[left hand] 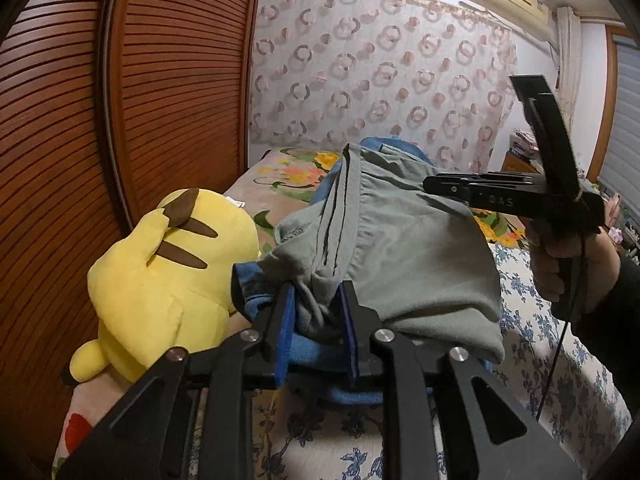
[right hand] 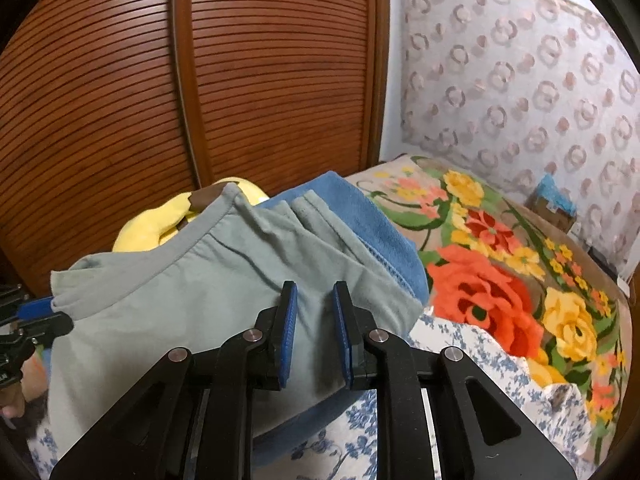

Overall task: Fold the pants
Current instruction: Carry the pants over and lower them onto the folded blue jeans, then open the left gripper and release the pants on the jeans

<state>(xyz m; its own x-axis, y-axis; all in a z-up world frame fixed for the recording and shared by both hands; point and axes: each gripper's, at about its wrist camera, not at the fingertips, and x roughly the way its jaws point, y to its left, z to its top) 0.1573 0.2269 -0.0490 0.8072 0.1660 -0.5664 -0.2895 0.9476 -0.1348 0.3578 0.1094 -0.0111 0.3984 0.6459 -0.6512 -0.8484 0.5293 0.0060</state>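
Note:
Grey-green pants lie bunched over a blue garment on the bed. In the left wrist view my left gripper is shut on a gathered wad of the pants' near edge, which fills the gap between its blue pads. To the right, my right gripper pinches the pants' far right side, and the cloth rises to its tip. The right wrist view shows the pants passing between the right gripper's narrow jaws. My left gripper shows at that view's left edge.
A yellow plush toy lies just left of the pants, against a brown slatted wardrobe door. A bright floral blanket covers the bed to the right, and a blue-and-white floral sheet lies nearer. A person's hand holds the right gripper's handle.

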